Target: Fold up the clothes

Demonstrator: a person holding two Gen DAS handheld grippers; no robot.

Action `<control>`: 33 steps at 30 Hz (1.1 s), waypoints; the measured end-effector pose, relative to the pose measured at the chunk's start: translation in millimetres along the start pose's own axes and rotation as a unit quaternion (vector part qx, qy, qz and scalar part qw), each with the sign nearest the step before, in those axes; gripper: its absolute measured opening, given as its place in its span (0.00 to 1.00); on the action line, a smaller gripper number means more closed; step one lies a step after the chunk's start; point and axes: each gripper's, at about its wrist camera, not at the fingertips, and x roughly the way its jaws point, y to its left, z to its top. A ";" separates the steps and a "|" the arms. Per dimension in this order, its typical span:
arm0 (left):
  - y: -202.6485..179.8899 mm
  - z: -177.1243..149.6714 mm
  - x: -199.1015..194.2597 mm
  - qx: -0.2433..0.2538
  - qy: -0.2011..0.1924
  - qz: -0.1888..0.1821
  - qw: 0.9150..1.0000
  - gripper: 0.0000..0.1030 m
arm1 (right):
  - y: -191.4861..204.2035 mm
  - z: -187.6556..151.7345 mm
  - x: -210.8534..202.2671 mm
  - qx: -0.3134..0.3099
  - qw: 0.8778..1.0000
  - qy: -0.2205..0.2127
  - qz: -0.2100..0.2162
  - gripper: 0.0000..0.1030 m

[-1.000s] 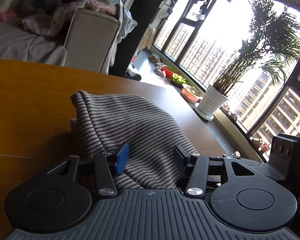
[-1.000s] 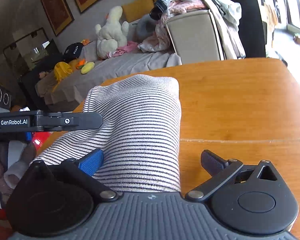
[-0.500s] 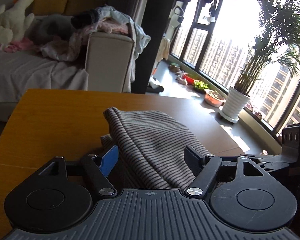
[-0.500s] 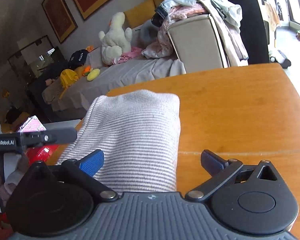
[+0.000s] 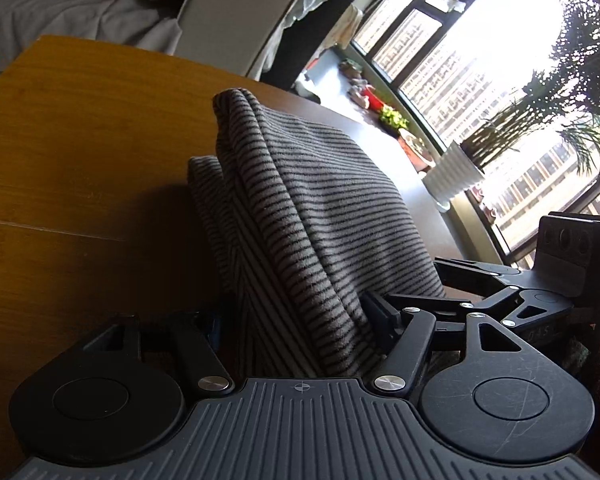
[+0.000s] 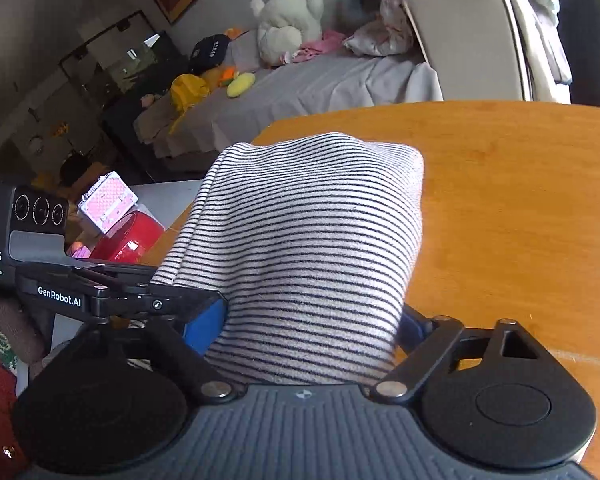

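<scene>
The striped garment (image 5: 300, 216) lies folded into a thick bundle on the wooden table (image 5: 80, 140), near the edge where the person stands; its long way runs from the near edge out toward the far side of the table, and its near end sits right between the fingers of both tools.

The left gripper (image 5: 296, 320) has that near end in its gap; its jaws are closing, and both pads look tight against the cloth, so I think it has hold of the bundle. The right gripper (image 6: 312, 328) has the same end in its gap too, seen from the other side (image 6: 308, 240); its jaws are closing, the blue pad (image 6: 204, 326) is at the cloth on the left and the other pad is tucked against it on the right, but I cannot tell how hard they press.

The two tools sit side by side, almost touching; each one shows at the edge of the other's view. Both are just as near to the cloth. The bundle points straight away from both, so I think the next move is to lift this near end and carry it toward the far end; a loose layer could slip out.
</scene>
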 end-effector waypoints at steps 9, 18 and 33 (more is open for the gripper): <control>71.5 45.0 -8.4 -0.036 -0.069 0.024 0.997 0.66 | 9.2 79.4 88.4 -0.014 1.000 -0.004 0.013 0.78; 122.2 86.5 -1.2 -0.075 -0.109 0.032 0.991 0.67 | 9.4 126.5 146.5 -0.063 0.997 -0.033 0.004 0.83; 101.9 169.4 -4.6 0.017 -0.177 0.058 0.982 0.64 | 92.3 86.5 106.0 -0.228 0.966 -0.114 -0.047 0.52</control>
